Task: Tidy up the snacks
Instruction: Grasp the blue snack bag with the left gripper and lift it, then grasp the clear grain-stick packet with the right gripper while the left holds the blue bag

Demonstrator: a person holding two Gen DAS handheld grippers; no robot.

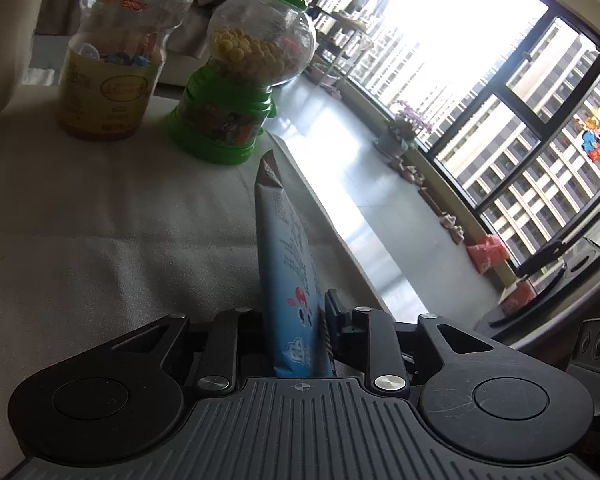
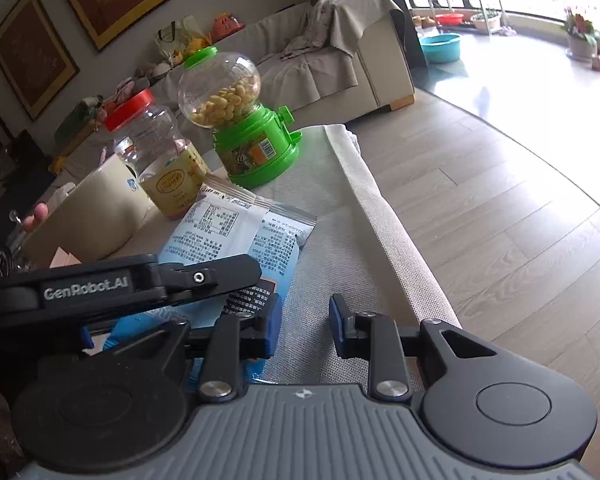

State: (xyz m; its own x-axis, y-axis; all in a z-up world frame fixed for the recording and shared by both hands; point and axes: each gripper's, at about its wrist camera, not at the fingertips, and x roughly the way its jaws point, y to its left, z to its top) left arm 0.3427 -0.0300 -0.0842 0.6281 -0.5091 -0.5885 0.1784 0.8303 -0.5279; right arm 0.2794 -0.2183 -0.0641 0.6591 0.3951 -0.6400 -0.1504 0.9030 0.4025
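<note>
My left gripper [image 1: 292,320] is shut on a blue snack packet [image 1: 284,248], which stands on edge and points away over the cloth-covered table [image 1: 100,220]. In the right wrist view the left gripper [image 2: 256,280] reaches in from the left over the near end of two overlapping blue-and-white packets [image 2: 236,232]. Behind them stand a green candy dispenser [image 2: 252,148] with yellow balls and a red-lidded clear jar [image 2: 160,152]. My right gripper [image 2: 304,328] hovers over bare cloth beside the packets, shut to a narrow gap with nothing between its fingers.
A cream cup [image 2: 88,216] stands left of the jar, and a person's fingertip [image 2: 40,212] shows beside it. The table edge [image 2: 380,208] runs along the right, with wood floor beyond. A draped sofa [image 2: 332,64] sits behind the table.
</note>
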